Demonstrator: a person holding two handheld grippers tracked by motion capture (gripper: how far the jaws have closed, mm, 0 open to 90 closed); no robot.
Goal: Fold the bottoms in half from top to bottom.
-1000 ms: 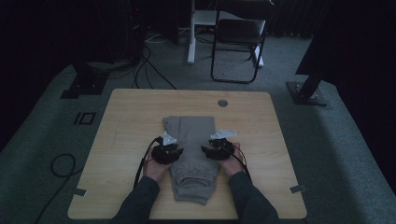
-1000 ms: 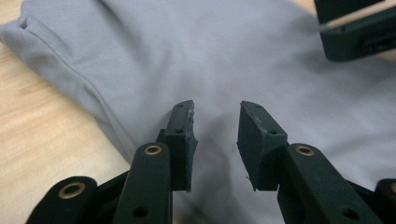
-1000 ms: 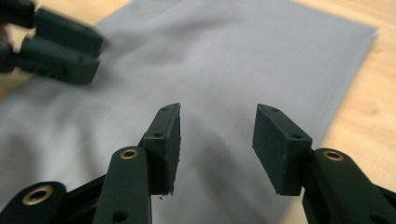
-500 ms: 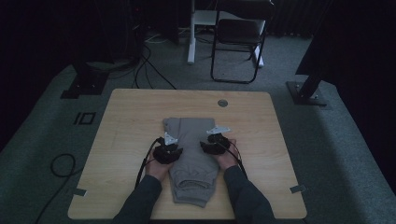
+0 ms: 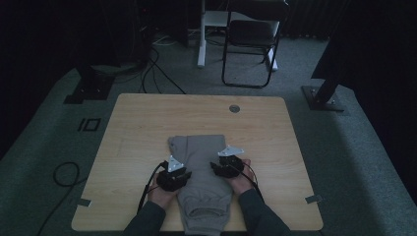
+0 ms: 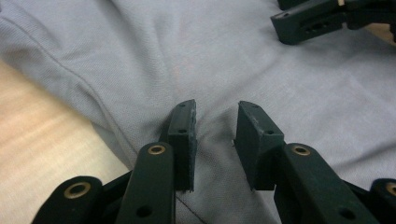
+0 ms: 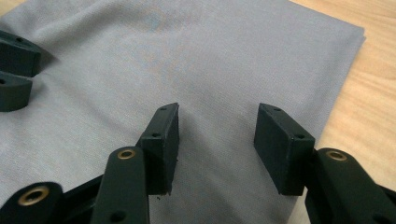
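You've got the left gripper (image 5: 173, 178) and right gripper (image 5: 227, 167) flanking the folded grey sweatpants (image 5: 202, 162), jaws spread, nothing pinched (likely set for a fold).

You are working in dim light: the high view is showing the surface (image 5: 147, 128) faintly lit while the room around is sinking into black. Both gripper views are looking brighter and evenly lit, with near jaws slightly soft and casting faint shadows.

no readable text, labels or signs
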